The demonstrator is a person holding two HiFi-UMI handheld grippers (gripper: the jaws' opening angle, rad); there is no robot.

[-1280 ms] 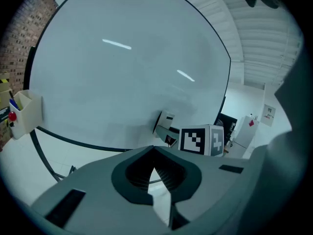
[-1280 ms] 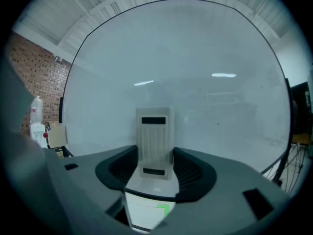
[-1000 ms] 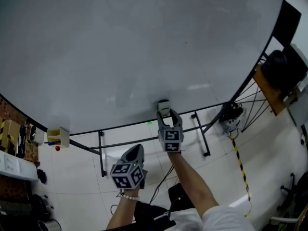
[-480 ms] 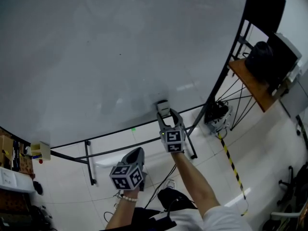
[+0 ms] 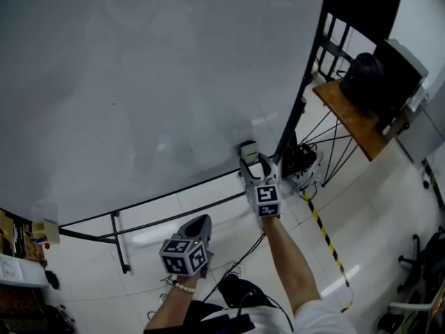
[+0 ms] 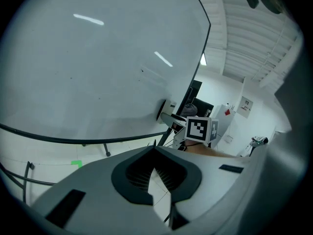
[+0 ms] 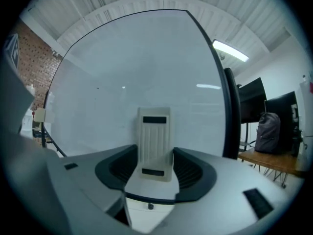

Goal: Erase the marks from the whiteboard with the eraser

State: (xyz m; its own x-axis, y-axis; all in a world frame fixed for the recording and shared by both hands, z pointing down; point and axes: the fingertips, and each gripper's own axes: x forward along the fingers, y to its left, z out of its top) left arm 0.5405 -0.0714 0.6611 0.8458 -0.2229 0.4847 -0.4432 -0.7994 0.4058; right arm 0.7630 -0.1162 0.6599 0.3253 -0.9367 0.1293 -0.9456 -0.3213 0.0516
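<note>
The whiteboard (image 5: 139, 75) fills the upper left of the head view; it looks wiped, with faint smudges and a tiny dark speck (image 5: 113, 104). My right gripper (image 5: 255, 164) is shut on the white ribbed eraser (image 5: 248, 151) and presses it flat against the board near the lower right corner. In the right gripper view the eraser (image 7: 155, 131) stands upright between the jaws of that gripper (image 7: 155, 151). My left gripper (image 5: 200, 221) hangs lower, away from the board, shut with nothing in it; its tips (image 6: 154, 148) meet.
The board's black frame post (image 5: 306, 68) and stand legs (image 5: 117, 239) run below and to the right. A wooden desk (image 5: 351, 120) with a black backpack (image 5: 361, 78) stands at right. Cables (image 5: 302, 160) and black-yellow floor tape (image 5: 327, 242) lie on the tiled floor.
My right gripper has slid the eraser rightward along the board's lower part, toward the right frame post. The left gripper stays low and shut.
</note>
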